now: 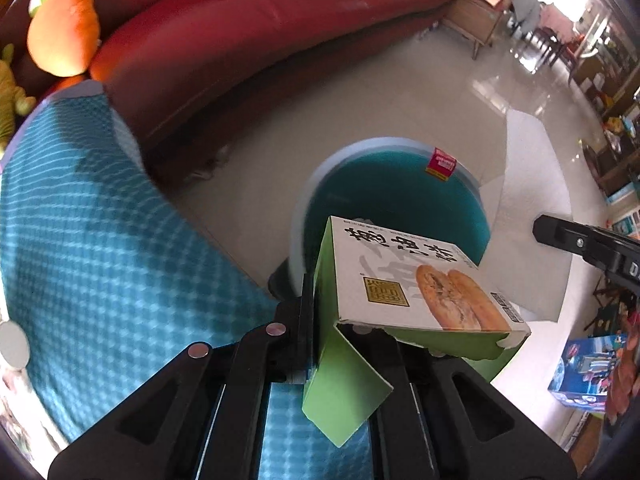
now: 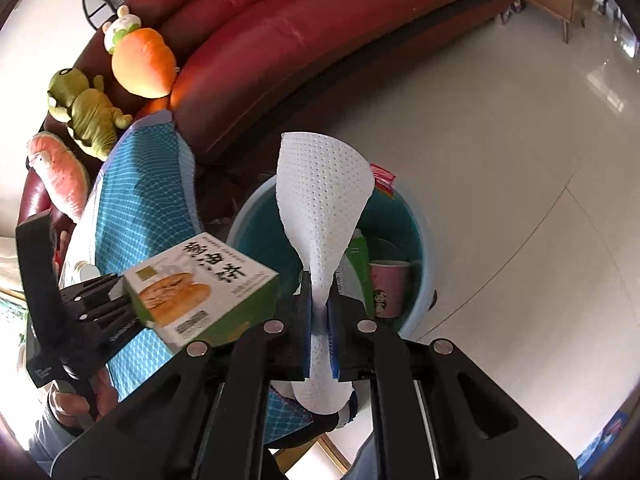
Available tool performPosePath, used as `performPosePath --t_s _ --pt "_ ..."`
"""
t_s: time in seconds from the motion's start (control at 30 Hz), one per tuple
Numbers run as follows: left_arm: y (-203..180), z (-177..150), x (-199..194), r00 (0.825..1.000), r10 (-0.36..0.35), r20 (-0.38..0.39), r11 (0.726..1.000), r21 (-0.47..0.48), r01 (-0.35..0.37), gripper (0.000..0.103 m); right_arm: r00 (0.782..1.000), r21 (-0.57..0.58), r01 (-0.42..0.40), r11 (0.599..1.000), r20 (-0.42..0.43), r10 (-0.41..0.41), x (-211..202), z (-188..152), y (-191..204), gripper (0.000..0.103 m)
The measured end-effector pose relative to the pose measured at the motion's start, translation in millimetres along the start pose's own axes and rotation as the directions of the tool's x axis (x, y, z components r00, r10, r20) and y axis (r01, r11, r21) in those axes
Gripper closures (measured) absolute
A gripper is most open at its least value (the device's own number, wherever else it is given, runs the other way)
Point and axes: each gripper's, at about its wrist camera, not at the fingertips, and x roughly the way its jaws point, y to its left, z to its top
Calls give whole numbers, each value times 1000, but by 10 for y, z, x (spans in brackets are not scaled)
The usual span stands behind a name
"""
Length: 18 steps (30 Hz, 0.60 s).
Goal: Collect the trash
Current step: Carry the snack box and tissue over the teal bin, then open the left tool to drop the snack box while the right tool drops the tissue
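My left gripper (image 1: 352,312) is shut on a green and white food box (image 1: 404,280), held above the near rim of a blue trash bin (image 1: 384,188). The box also shows in the right wrist view (image 2: 200,284), with the left gripper (image 2: 120,296) behind it. My right gripper (image 2: 320,300) is shut on a white paper towel (image 2: 320,200) that stands up over the bin (image 2: 416,232). The towel (image 1: 528,184) hangs right of the bin in the left wrist view. Inside the bin lie a pink paper cup (image 2: 386,288) and a green carton (image 2: 360,264). A red wrapper (image 1: 442,164) hangs on the rim.
A table with a blue patterned cloth (image 1: 100,220) lies left of the bin. A red sofa (image 1: 248,36) with plush toys (image 2: 140,60) runs behind it. Pale tiled floor (image 2: 500,140) spreads to the right. A wooden side table (image 1: 476,20) stands far right.
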Motion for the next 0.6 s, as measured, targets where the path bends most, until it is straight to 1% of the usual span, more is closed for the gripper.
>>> performPosePath --t_s 0.03,0.07,0.1,0.13,0.17,0.2,0.23,0.27,0.37,0.5,0.6 --pt "-23 27 37 1000 -4 -7 1000 2 4 94 1000 2 3 1000 -1 -3 8 10 -1 95" --pt "-44 46 55 1000 -8 -8 1000 3 8 87 1000 4 6 1000 -3 -6 20 32 2 95" --pt "-66 45 42 1000 -8 -6 1000 4 9 76 1000 6 7 1000 -4 -7 29 40 -1 95" --pt "-87 50 48 1000 -4 -5 1000 9 4 68 1000 7 9 1000 -7 -9 41 47 -5 95" --pt "-108 45 39 1000 -2 3 1000 16 2 50 1000 7 10 1000 -9 -10 54 55 0 95" --pt "-130 41 27 1000 7 16 1000 22 -7 39 1000 7 10 1000 -12 -10 63 60 -3 95" --pt "-142 34 6 999 28 34 999 30 -29 37 1000 6 10 1000 -14 -10 75 70 -1 95" --pt "-160 23 -10 999 33 39 999 33 -35 36 1000 4 11 1000 -15 -11 79 70 3 95" --pt "-172 4 -82 999 10 37 1000 22 -11 31 1000 0 11 1000 -20 -11 95 75 22 95" --pt "-159 -26 -179 998 -31 57 999 10 31 24 1000 -4 9 1000 -12 -9 67 89 51 95" --pt "-158 -20 -238 996 -39 76 999 2 39 23 1000 -3 12 1000 1 -12 10 89 41 95"
